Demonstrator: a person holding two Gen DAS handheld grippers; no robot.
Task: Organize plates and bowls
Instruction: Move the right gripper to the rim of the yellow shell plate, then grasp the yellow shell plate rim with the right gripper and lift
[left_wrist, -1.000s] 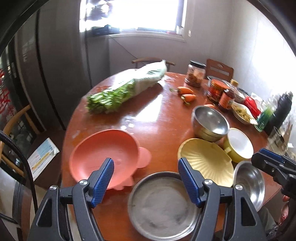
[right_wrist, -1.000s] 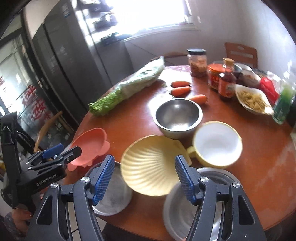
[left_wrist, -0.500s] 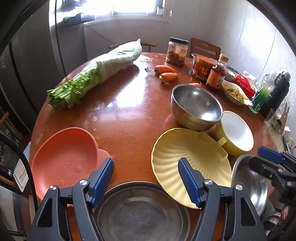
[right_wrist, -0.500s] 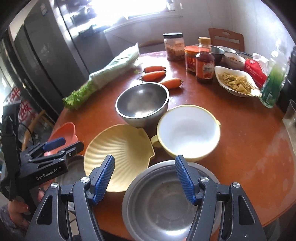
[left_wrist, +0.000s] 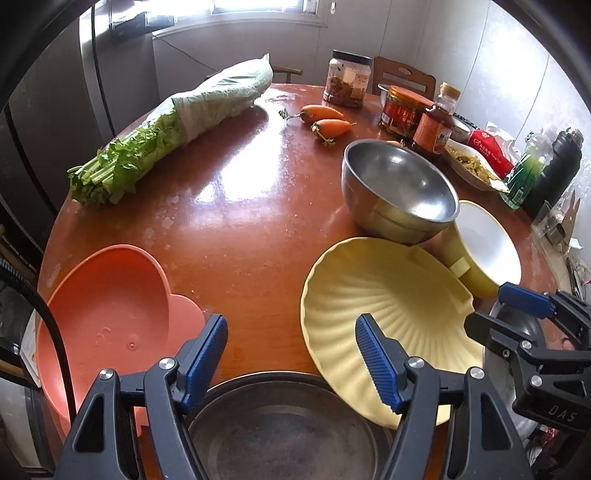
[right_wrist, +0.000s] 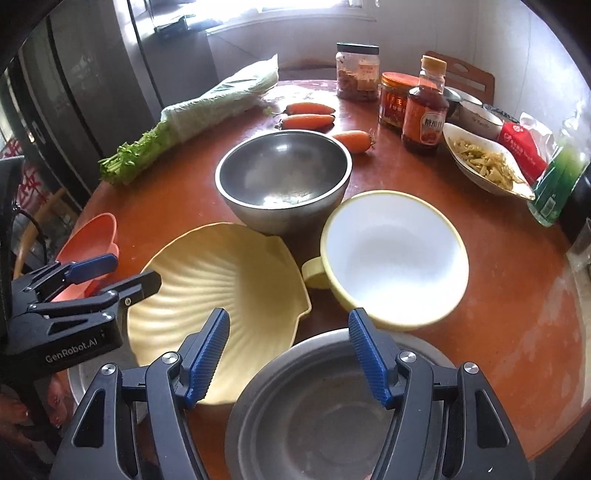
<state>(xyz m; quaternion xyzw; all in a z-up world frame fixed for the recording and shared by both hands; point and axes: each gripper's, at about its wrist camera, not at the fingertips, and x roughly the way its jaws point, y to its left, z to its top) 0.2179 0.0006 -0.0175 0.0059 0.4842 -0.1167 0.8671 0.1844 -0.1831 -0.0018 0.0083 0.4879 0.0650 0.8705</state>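
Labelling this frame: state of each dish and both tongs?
left tongs: open, empty
right tongs: open, empty
steel bowl: upright, empty
yellow cup: upright, empty
shell plate: empty
pink bowl: empty
jar: lidded

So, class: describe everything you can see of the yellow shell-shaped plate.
The yellow shell-shaped plate looks like glossy plastic, pale yellow, with ribs fanning across its shallow dish and a scalloped rim. It lies flat and empty on the table. Its near edge overlaps the steel plate; whether it touches the steel bowl behind it is unclear.
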